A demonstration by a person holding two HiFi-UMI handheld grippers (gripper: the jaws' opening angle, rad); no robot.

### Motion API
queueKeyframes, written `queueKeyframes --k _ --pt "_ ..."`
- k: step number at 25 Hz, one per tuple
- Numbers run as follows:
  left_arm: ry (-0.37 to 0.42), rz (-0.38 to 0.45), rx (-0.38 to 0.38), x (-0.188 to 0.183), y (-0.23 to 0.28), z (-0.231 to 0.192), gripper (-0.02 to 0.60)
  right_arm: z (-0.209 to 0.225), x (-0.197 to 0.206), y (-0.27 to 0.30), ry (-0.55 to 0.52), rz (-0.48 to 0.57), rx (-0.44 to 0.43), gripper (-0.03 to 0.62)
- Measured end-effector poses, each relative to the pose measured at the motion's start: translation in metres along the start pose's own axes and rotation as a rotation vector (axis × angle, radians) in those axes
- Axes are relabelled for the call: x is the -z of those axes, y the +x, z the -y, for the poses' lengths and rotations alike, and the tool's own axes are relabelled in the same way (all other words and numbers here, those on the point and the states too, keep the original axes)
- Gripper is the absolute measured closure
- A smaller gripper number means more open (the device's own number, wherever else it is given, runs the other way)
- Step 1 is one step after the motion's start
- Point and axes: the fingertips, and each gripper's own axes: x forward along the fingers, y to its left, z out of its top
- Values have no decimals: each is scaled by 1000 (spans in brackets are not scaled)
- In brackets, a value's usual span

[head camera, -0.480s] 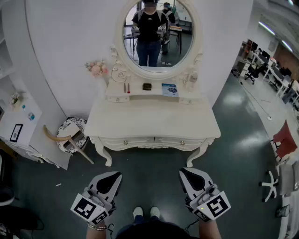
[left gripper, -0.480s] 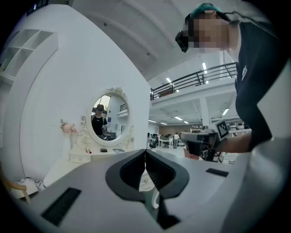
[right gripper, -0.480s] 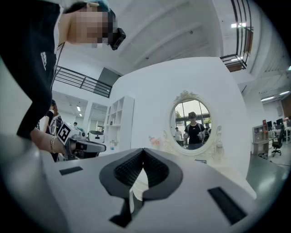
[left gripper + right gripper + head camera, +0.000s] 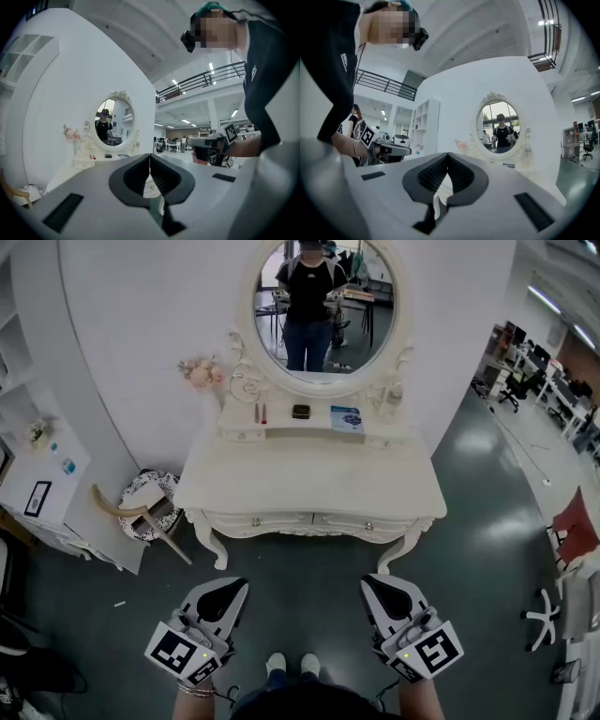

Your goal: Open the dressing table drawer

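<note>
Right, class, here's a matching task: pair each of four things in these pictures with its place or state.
Things:
1. left gripper
2. pink flowers
3. small dark box
4. left drawer

Places or states:
A. pushed in under the tabletop
B. jaws together, holding nothing
C. on the shelf below the mirror
D. left of the mirror

Pairs: 1-B, 2-D, 3-C, 4-A

Bright, even light from ceiling strips (image 4: pixel 542 298) floods the room; the white dressing table (image 4: pixel 309 486) nearly washes out, and the dark floor (image 4: pixel 487 514) carries soft glare. Both gripper views bow at black-vignetted edges, foregrounds blurred.
</note>
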Motion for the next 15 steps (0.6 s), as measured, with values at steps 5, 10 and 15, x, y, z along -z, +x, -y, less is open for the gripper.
queueKeyframes --k 5,10,15 --pt "3 -17 10 3 0 8 565 -8 -3 -12 38 12 20 577" --pt "7 -26 10 5 -1 15 565 -12 3 -15 33 -13 -20 576" --pt "11 -28 -50 7 -9 13 565 -12 -1 -8 7 -8 -78 576"
